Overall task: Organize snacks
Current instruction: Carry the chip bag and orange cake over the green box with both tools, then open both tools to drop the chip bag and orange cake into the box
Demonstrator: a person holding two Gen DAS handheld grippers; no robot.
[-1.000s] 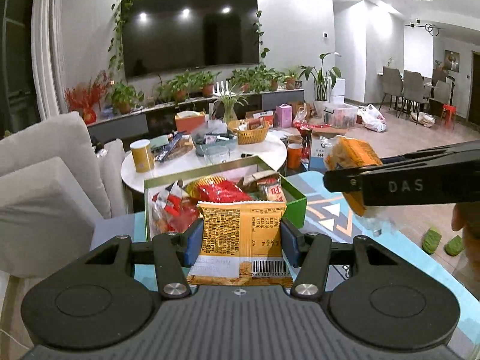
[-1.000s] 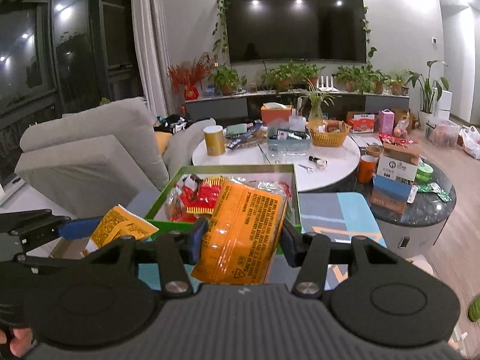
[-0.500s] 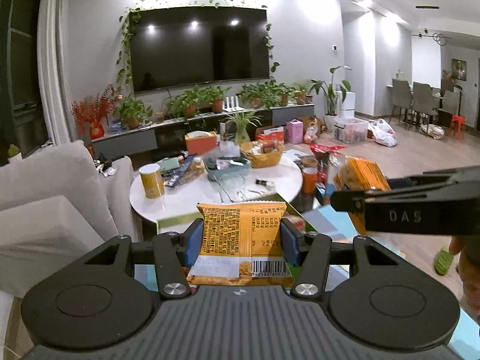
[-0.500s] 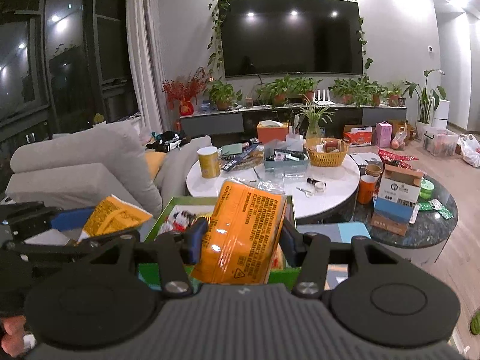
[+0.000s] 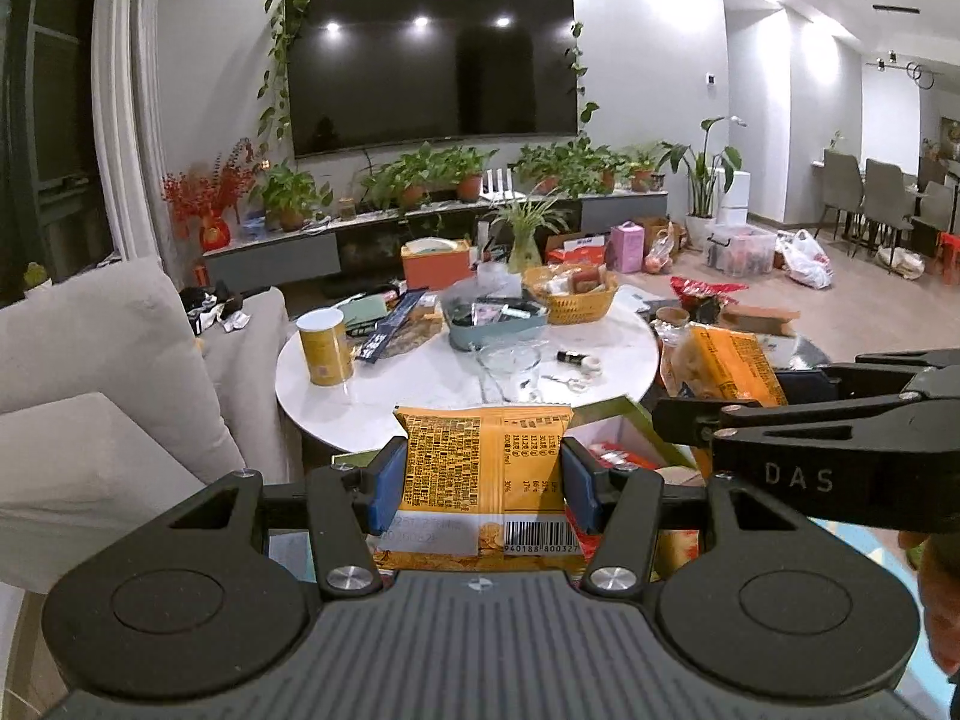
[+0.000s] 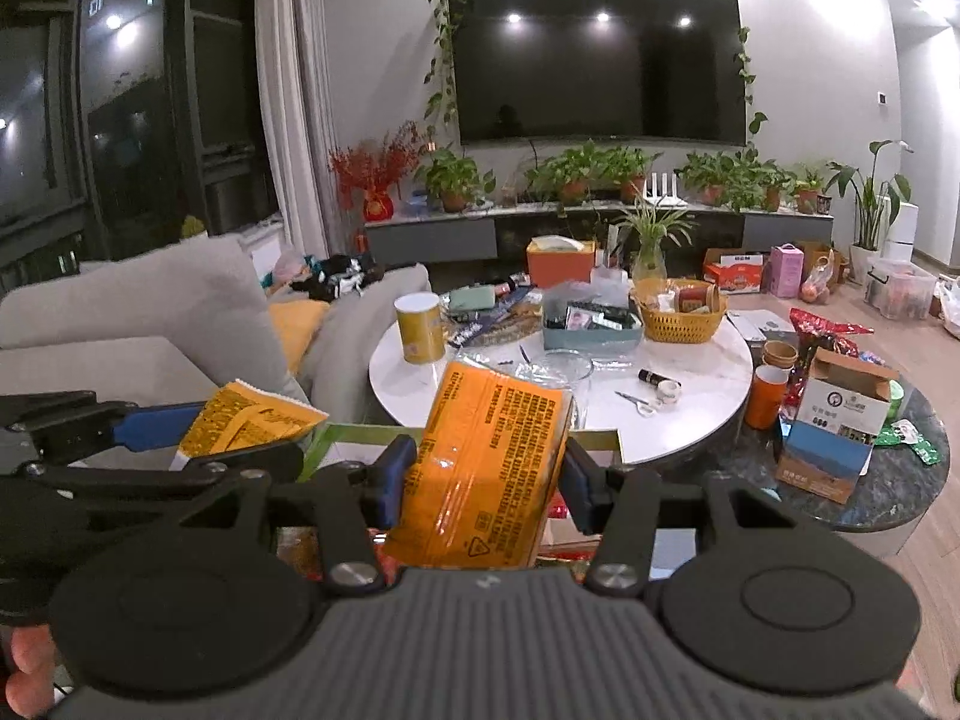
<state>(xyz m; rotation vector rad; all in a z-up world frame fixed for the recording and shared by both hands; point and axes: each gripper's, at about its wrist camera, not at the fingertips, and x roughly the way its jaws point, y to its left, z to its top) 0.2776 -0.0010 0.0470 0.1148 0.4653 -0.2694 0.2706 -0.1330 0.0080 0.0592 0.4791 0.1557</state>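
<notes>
A cluttered living room at night. At lower centre, the left gripper (image 5: 483, 474) clamps a yellow snack packet (image 5: 483, 468) upright between its pads; the right gripper (image 6: 483, 474) pinches a tilted orange snack bag (image 6: 480, 468). Beyond them, the green box (image 6: 468, 437) and the round white table (image 6: 690, 402).
</notes>
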